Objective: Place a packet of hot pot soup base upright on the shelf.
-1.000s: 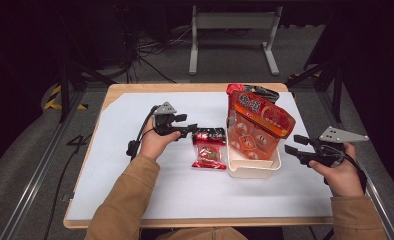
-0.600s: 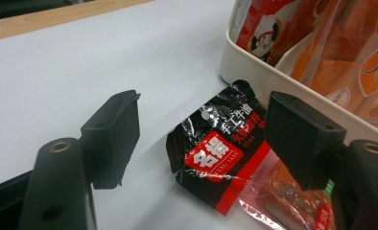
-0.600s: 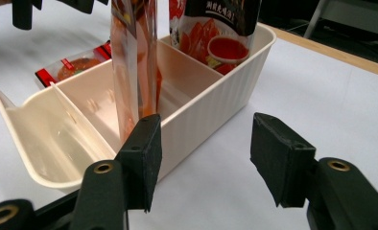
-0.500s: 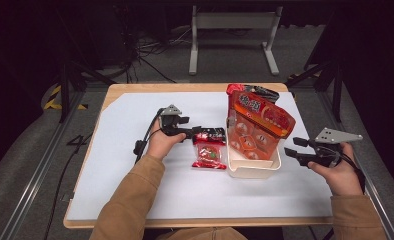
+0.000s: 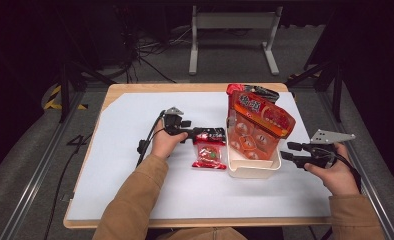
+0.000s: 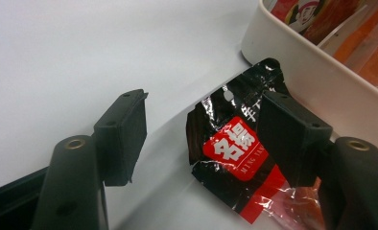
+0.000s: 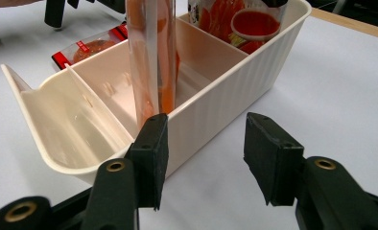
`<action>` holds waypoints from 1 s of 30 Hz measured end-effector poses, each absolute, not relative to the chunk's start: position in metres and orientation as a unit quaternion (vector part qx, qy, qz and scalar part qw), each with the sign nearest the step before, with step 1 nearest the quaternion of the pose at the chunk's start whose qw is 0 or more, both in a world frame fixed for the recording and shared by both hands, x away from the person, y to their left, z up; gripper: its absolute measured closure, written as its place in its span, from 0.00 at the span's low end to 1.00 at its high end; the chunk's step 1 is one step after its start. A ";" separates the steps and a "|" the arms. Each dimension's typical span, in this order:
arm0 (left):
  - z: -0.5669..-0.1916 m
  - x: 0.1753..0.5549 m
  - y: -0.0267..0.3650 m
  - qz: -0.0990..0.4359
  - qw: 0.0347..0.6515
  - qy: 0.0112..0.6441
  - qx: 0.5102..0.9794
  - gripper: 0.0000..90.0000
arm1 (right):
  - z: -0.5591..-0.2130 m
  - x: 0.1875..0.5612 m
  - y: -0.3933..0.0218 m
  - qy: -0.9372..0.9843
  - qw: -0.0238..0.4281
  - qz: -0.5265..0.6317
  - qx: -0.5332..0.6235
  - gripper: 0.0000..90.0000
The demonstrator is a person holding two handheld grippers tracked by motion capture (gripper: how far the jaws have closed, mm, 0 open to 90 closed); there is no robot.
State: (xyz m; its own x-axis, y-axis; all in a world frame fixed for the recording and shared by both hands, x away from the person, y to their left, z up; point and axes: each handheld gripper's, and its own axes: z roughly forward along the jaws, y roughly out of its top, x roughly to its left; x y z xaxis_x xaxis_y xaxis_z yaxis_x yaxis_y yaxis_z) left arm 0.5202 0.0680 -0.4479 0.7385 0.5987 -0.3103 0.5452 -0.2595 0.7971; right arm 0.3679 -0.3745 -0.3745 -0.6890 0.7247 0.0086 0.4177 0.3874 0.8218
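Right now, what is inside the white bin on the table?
The white bin holds a big orange snack bag standing up in its middle part, and another bag behind it. The near compartment looks empty. What lies under the bags is covered.

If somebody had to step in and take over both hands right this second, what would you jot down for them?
Left gripper: open, jaws have just been closing a little, astride the black end of the black and red snack packet, not yet clamped on it.
Right gripper: open, jaws just closing, holding nothing, at the near wall of the cream divided bin.
Things: the snack packet lies flat on the white table sheet, just left of the bin. Two big orange snack bags already stand in the bin.
Done: those bags look loaded.
Left: probably grip the packet, lift it and place it in a free compartment.
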 end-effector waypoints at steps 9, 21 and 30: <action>-0.452 0.522 0.064 0.009 0.481 0.346 0.806 0.45 | -0.376 0.368 -0.374 0.815 0.175 0.427 0.351 0.57; -0.454 0.521 0.060 -0.015 0.471 0.333 0.817 0.54 | -0.377 0.369 -0.372 0.816 0.171 0.426 0.350 0.56; -0.454 0.519 0.058 -0.021 0.461 0.334 0.822 0.74 | -0.377 0.369 -0.373 0.817 0.169 0.426 0.350 0.56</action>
